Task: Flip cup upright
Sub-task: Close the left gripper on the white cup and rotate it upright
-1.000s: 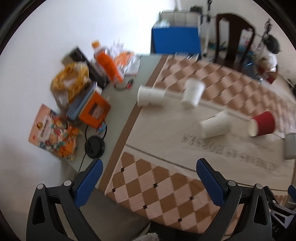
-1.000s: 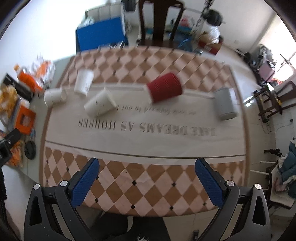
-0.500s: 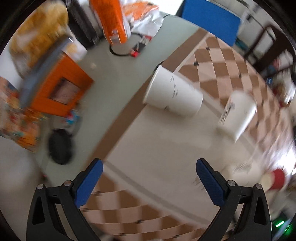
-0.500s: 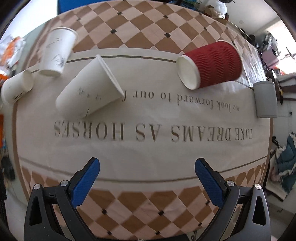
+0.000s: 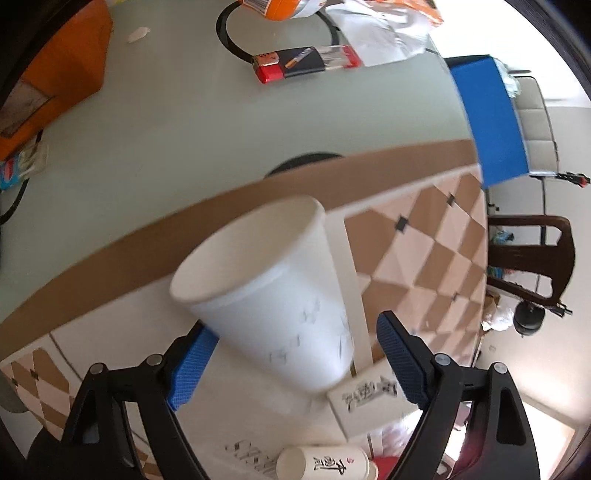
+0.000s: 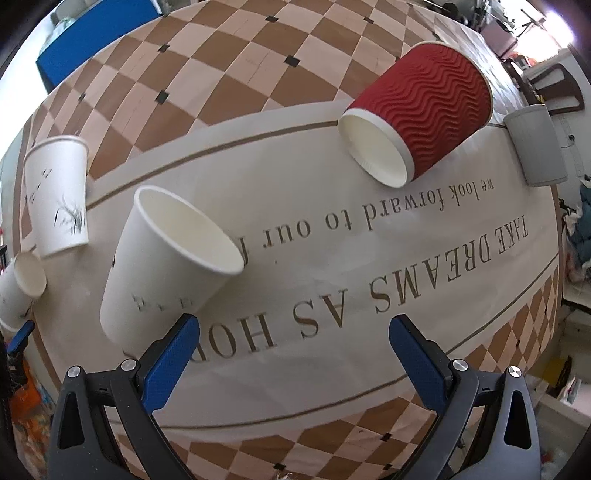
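A white paper cup [image 5: 273,295] lies on its side between the open blue pads of my left gripper [image 5: 295,354]; the left pad [image 5: 190,365] is partly hidden behind it, and I cannot tell if it touches. The same cup shows at the left edge of the right wrist view [image 6: 18,291]. My right gripper [image 6: 291,363] is open and empty above the tablecloth. A second white cup [image 6: 166,258] lies on its side just beyond its left pad [image 6: 168,363]. A third white cup [image 6: 57,195], a red ribbed cup [image 6: 424,110] and a grey cup [image 6: 535,144] also lie on their sides.
A checkered tablecloth with printed text [image 6: 332,258] covers the table. Left of it lie an orange box [image 5: 55,74], a red and black pack [image 5: 303,66], snack bags [image 5: 388,26] and a black cable. A blue box [image 5: 487,118] and a dark chair [image 5: 532,258] stand beyond.
Both grippers have moved forward and down toward the table. The left one has closed in on the leftmost white cup, which now sits between its pads. The right one nears the middle white cup.
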`<action>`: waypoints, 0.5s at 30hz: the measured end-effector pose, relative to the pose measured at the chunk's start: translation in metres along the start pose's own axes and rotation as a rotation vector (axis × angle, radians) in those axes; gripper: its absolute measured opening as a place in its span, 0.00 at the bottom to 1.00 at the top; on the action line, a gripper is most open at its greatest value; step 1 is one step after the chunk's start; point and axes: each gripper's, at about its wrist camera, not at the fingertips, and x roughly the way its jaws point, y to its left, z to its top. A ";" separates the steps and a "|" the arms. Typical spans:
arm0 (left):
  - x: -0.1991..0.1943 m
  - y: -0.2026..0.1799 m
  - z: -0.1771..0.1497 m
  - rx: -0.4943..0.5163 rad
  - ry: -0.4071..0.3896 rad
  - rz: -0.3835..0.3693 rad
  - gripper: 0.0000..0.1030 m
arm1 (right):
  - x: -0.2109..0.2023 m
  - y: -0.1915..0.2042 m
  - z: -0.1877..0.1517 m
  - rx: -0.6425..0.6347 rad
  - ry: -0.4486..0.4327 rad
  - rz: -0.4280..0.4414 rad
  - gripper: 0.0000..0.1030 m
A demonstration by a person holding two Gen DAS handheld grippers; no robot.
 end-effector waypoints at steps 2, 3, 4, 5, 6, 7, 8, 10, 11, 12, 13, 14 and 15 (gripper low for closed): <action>0.004 -0.002 0.009 0.017 -0.004 0.030 0.66 | 0.001 0.003 0.003 0.002 0.004 -0.006 1.00; 0.006 -0.004 0.010 0.043 -0.004 0.051 0.63 | 0.002 0.005 0.006 0.005 0.007 -0.009 1.00; 0.006 -0.006 0.011 0.076 -0.009 0.069 0.62 | 0.003 0.008 0.011 0.006 0.009 -0.008 1.00; 0.006 -0.009 0.009 0.108 -0.020 0.090 0.62 | 0.004 0.009 0.014 0.006 0.008 -0.013 1.00; 0.004 -0.013 0.007 0.159 -0.035 0.124 0.61 | 0.001 0.009 0.013 0.007 0.008 -0.015 1.00; 0.003 -0.018 0.005 0.213 -0.050 0.154 0.61 | 0.000 0.009 0.014 0.008 0.008 -0.014 1.00; 0.002 -0.023 0.001 0.287 -0.065 0.196 0.61 | 0.001 0.011 0.016 0.007 0.007 -0.018 1.00; 0.002 -0.033 -0.008 0.431 -0.088 0.266 0.61 | 0.002 0.007 0.019 0.010 0.008 -0.018 1.00; 0.002 -0.037 -0.013 0.493 -0.097 0.295 0.60 | 0.002 0.008 0.020 0.010 0.010 -0.018 1.00; 0.002 -0.041 -0.020 0.570 -0.109 0.334 0.60 | 0.001 0.008 0.022 0.009 0.008 -0.020 1.00; 0.002 -0.045 -0.028 0.655 -0.126 0.374 0.60 | 0.000 0.009 0.019 0.009 0.005 -0.021 1.00; 0.002 -0.048 -0.035 0.717 -0.144 0.399 0.60 | -0.001 0.009 0.019 0.008 0.002 -0.021 1.00; 0.000 -0.050 -0.043 0.782 -0.164 0.426 0.60 | -0.002 0.007 0.019 0.008 -0.003 -0.020 1.00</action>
